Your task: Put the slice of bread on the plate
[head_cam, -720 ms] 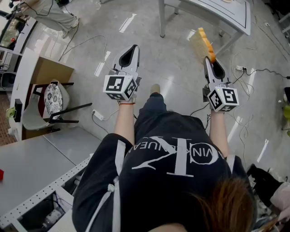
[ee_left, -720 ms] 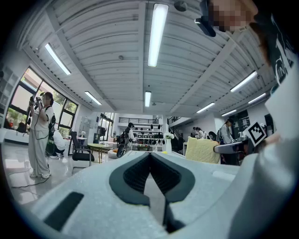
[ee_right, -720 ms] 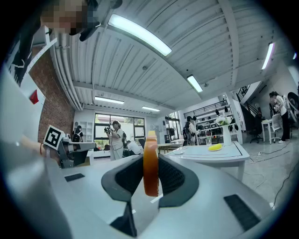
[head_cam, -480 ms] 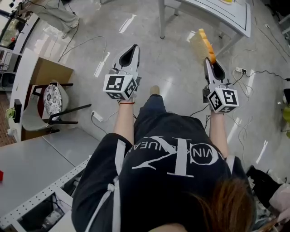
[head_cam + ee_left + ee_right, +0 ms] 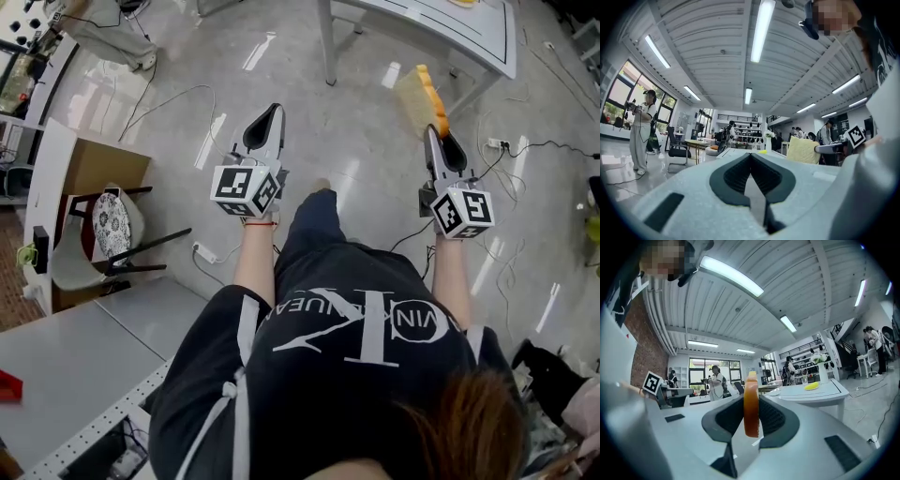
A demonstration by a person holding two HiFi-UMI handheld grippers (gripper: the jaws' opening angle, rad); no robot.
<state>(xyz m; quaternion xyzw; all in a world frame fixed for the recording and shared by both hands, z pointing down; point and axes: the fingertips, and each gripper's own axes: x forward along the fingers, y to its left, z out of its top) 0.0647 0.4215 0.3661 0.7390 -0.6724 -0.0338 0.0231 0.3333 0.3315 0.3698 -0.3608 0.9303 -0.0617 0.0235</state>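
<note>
Wide grey floor under everything, and the white table sits up ahead at the top of the head view, so we're clearly short of it. The person stands with both arms out in front, one tool in each hand, both held level. Left tool first: its own view shows the jaws pressed together with nothing between them, so it's an idle passenger here. Right tool is the one doing the work, pinching the slice of bread by one edge, the slice standing on end with its orange crust facing the camera in the right gripper view, out in the air above the floor, near the table's corner but not over it. So by my reading the pickup is done and the carry is under way. Left to do: reach the table, lay the slice on the plate, let go. A small yellow thing lies on the tabletop; whether that's the plate I can't tell.
</note>
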